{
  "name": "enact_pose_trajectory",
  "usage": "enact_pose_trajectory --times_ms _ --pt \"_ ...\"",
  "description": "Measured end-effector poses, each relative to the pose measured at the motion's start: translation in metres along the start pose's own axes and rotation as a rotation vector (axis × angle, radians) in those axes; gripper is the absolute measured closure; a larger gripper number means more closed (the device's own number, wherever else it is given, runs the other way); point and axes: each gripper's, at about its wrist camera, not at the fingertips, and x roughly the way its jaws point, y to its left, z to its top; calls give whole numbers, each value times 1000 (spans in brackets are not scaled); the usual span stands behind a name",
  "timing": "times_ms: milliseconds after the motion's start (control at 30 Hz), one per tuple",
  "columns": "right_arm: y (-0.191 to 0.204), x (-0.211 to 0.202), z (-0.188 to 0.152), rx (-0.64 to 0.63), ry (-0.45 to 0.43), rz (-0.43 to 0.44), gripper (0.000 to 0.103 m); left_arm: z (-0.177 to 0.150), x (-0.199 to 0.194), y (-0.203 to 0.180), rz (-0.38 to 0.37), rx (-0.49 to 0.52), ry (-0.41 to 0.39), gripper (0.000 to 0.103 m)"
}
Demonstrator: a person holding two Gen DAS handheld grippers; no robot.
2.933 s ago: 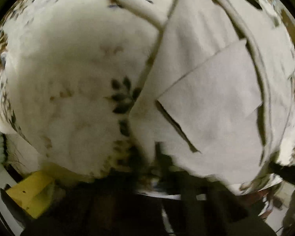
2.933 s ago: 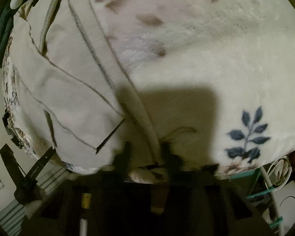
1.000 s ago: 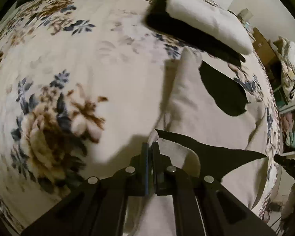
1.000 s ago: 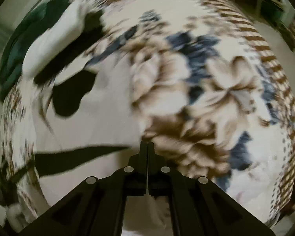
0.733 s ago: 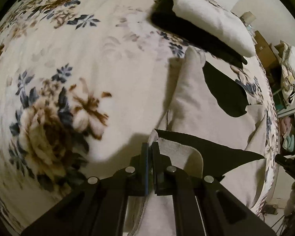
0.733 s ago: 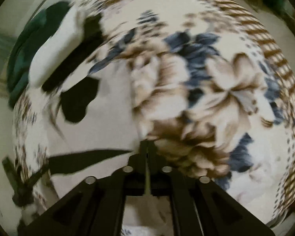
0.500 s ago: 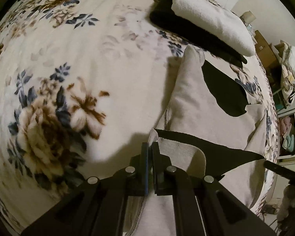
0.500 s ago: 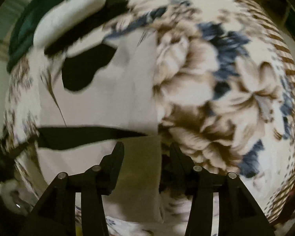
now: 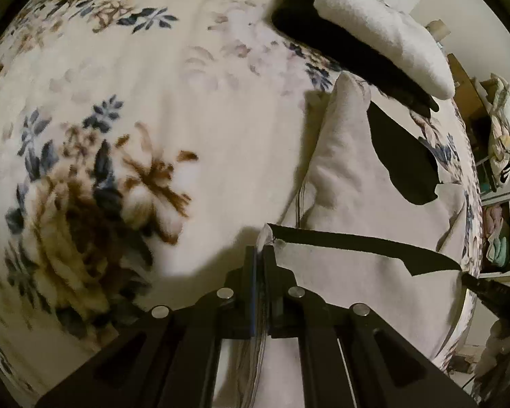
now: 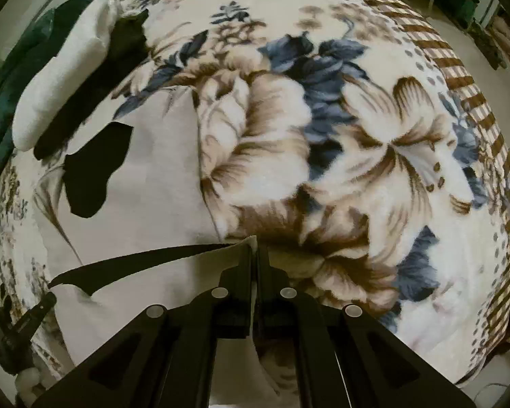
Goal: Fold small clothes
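A small beige garment (image 9: 350, 183) lies on a floral blanket (image 9: 125, 142) and shows in the right wrist view (image 10: 153, 204) too. My left gripper (image 9: 263, 251) is shut on one near corner of the garment. My right gripper (image 10: 254, 248) is shut on the other near corner. The held near edge (image 9: 340, 265) is lifted above the rest of the garment and casts a dark shadow across it. The right gripper's tip (image 9: 493, 292) shows at the right edge of the left wrist view.
A folded white cloth (image 9: 380, 30) lies at the far end of the blanket, also seen in the right wrist view (image 10: 57, 78). A dark green cloth (image 10: 13, 78) lies behind it. Shelves with clothes (image 9: 503, 156) stand beyond the bed's edge.
The right gripper, open over the garment's edge half a second ago, has shut on the corner. The left gripper has kept its hold, and the near edge stays lifted.
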Motion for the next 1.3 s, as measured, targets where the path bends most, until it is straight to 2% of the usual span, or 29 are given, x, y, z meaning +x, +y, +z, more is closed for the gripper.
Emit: enact_pose_trajectory --times_ms 133,200,233,267,300,333,367,400,467,533,567,600,633,733,833,933,1000,1033,1067,1100,1133,1167,1200,1233,1300 --pt "-3 5 -1 37 31 9 101 3 4 1 -27 -19 30 100" --pt "-4 6 0 47 78 80 101 4 1 1 -52 -31 51 98" --pt "-5 3 0 51 81 98 93 4 -2 1 -68 -41 64 95" --pt "-6 -1 0 59 89 137 79 5 -5 2 -77 -50 73 91" --pt "-7 -7 2 62 84 163 71 4 -9 4 -84 -64 81 76" --pt "-8 -9 2 60 79 172 56 3 -12 5 -100 -76 80 60" --pt "-8 -13 4 55 73 191 48 2 -15 6 -117 -84 70 55" --pt "-8 -14 5 47 77 202 47 1 -16 6 -129 -83 58 52" --pt "-11 -12 5 35 97 215 47 0 -10 1 -134 -59 71 52" --pt "-9 5 4 22 155 225 47 -2 2 -7 -111 -30 88 56" --pt "-9 13 2 23 183 240 57 -3 4 -10 -102 -19 76 66" --pt "-9 19 0 33 191 259 74 -3 7 -13 -94 -10 67 100" --pt "-10 19 -3 32 186 259 100 -2 8 -15 -83 -8 68 99" --pt "-9 5 -1 42 109 234 100 2 -6 -14 -77 -17 -9 99" --pt "-20 -8 4 98 44 192 100 8 -1 -7 -76 -44 -10 99" --pt "-22 5 6 98 87 180 100 12 14 -3 -111 -81 56 97" --pt "-17 14 6 82 146 197 100 15 10 -4 -126 -87 77 95" --pt "-14 13 8 78 159 208 94 17 6 -6 -129 -77 81 93" --pt "-12 8 11 73 155 215 84 20 -2 -9 -114 -60 75 91" --pt "-11 3 14 74 145 222 75 23 -10 -13 -107 -42 57 84" --pt "-12 -5 17 76 124 231 51 27 -16 -17 -109 -25 39 75" --pt "-11 -15 23 82 83 245 41 33 -22 -22 -111 -9 25 68" --pt "-10 -21 27 84 63 254 40 42 -25 -27 -113 10 8 50" --pt "-7 -27 35 78 39 267 40 52 -27 -33 -117 30 -16 45" --pt "0 -31 49 61 26 267 40 75 -24 -48 -107 75 -50 45"
